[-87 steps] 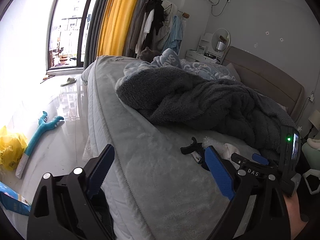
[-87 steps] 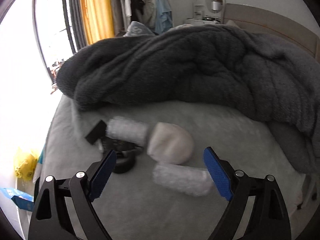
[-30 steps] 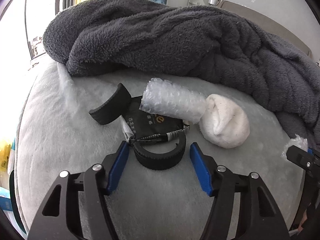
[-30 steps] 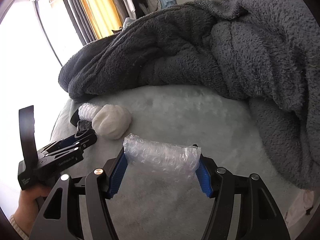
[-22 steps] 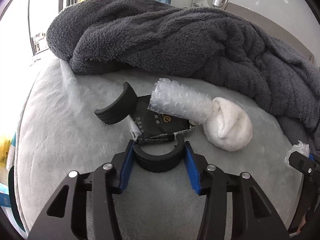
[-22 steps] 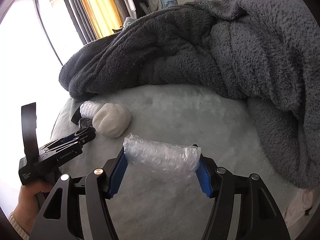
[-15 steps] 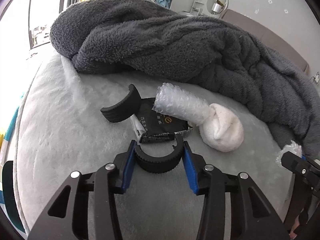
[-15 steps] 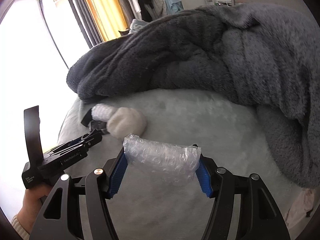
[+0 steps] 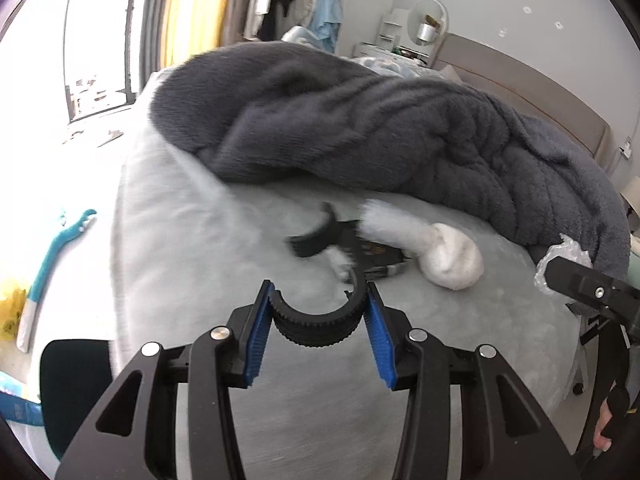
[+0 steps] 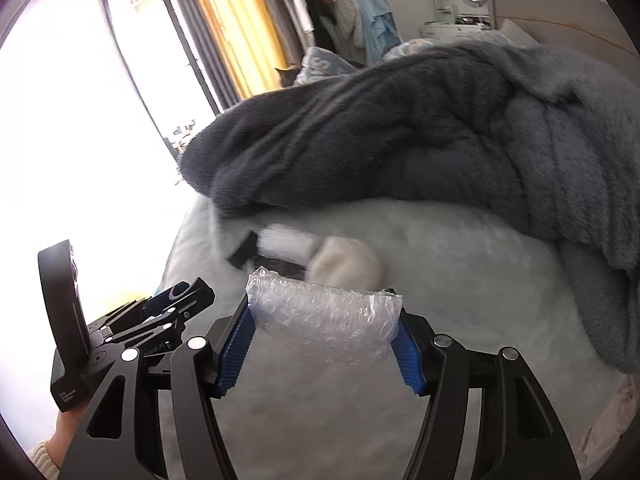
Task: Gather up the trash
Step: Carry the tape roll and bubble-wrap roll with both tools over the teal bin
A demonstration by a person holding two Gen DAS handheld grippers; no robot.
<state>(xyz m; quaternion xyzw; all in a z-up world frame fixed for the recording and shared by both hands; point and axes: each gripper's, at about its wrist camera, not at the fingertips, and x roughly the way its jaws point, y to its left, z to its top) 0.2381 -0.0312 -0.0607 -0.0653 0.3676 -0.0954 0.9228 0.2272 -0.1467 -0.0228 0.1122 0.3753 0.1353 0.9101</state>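
My left gripper (image 9: 318,322) is shut on a black ribbed half-ring (image 9: 316,326), lifted clear of the grey bed (image 9: 192,240). Behind it on the bed lie a second black curved piece (image 9: 316,236), a dark foil packet (image 9: 376,252), a bubble-wrap roll (image 9: 394,226) and a white wad (image 9: 452,262). My right gripper (image 10: 324,330) is shut on another bubble-wrap roll (image 10: 324,316), held above the bed. The same pile shows beyond it, with the white wad (image 10: 346,266). The left gripper's body (image 10: 132,328) appears at the lower left of the right wrist view.
A heaped dark grey fleece blanket (image 9: 380,128) covers the far side of the bed. On the floor at left lie a teal-handled tool (image 9: 52,256) and a yellow bag (image 9: 8,304). A dark chair seat (image 9: 76,376) sits by the bed's near edge.
The left jaws closed on the black half-ring and lifted it off the bed, away from the pile. The right gripper rose and drew back, still holding its bubble-wrap roll.
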